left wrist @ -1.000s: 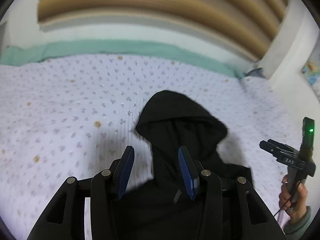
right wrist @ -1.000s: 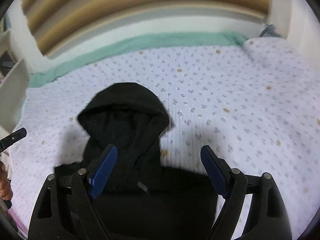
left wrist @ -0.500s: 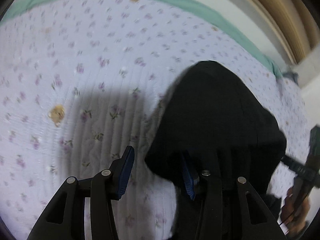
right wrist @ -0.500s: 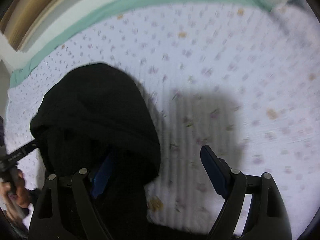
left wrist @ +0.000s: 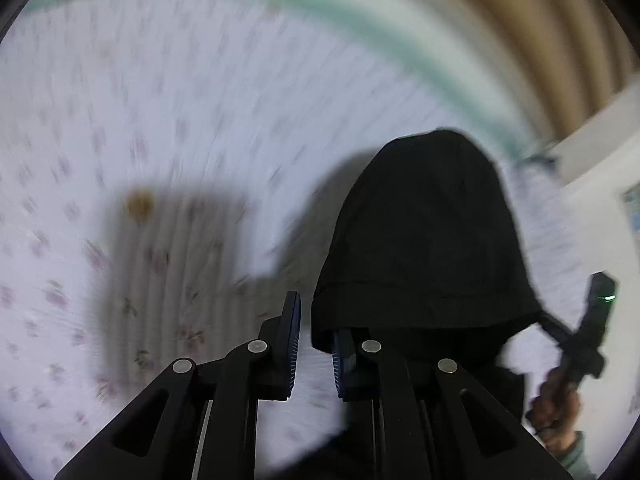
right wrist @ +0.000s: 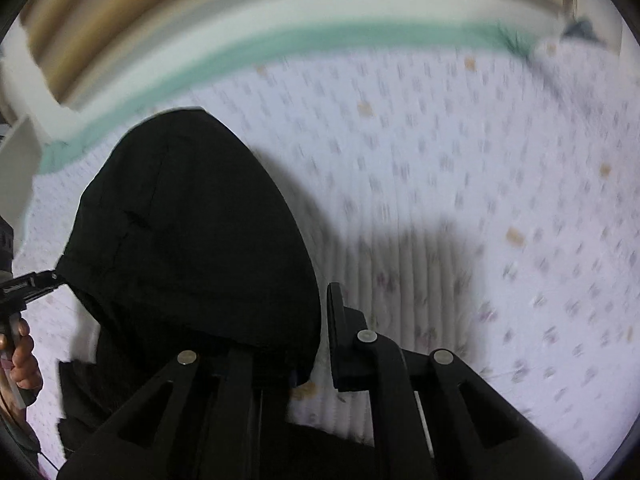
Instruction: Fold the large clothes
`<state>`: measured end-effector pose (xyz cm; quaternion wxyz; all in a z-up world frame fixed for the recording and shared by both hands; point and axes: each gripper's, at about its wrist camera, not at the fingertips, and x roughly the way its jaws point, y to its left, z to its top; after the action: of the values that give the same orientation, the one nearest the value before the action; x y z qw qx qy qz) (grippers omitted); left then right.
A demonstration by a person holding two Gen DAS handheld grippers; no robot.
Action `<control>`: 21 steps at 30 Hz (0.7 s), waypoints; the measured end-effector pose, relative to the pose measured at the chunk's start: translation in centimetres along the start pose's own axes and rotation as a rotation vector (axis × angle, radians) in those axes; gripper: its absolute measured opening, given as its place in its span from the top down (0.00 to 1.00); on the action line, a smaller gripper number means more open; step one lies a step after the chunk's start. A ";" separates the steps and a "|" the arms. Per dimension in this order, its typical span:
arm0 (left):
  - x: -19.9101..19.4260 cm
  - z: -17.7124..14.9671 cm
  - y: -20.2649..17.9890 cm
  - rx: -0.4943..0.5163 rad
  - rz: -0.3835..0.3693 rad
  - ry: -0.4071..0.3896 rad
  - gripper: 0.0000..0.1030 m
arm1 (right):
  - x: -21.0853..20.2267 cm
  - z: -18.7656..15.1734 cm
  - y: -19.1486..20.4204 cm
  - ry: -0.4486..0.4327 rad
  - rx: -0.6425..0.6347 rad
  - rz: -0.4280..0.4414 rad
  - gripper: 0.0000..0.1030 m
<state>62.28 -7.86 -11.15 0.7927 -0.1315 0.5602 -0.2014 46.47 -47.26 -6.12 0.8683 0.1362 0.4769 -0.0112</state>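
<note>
A black hoodie lies on the bed, and its hood [left wrist: 428, 232] is lifted off the sheet. My left gripper [left wrist: 314, 344] is shut on the hood's left rim corner; cloth drapes over its right finger. In the right wrist view the hood [right wrist: 192, 232] fills the left half. My right gripper [right wrist: 316, 340] is shut on the hood's right rim corner, and its left finger is hidden under the cloth. Each gripper shows at the edge of the other's view, the right gripper [left wrist: 588, 332] and the left gripper [right wrist: 28, 284]. Both views are motion-blurred.
The bed has a white quilted sheet with small purple flowers [left wrist: 168, 128] and a green band [right wrist: 280, 44] along the far edge. A wood-slat headboard [left wrist: 532, 20] and a white wall stand behind. A white shelf [right wrist: 16, 168] is at the left.
Both grippers went from wide open over the hoodie to closed on the hood's rim corners. The hood is now raised off the sheet, and both views are swinging.
</note>
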 end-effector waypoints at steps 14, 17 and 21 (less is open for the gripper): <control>-5.0 -1.5 2.8 0.037 -0.087 0.013 0.66 | -0.7 -2.3 -4.6 0.194 0.102 0.248 0.42; -7.0 0.7 1.7 0.027 -0.143 -0.081 0.66 | -2.6 -0.3 -4.0 0.130 0.093 0.252 0.42; -5.4 2.5 -3.1 0.111 -0.134 -0.132 0.62 | -1.7 3.0 -1.0 0.052 -0.002 0.165 0.42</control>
<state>62.55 -8.13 -4.41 0.8186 -0.1374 0.4848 -0.2758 47.85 -49.09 -3.45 0.8537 0.1745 0.4864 0.0643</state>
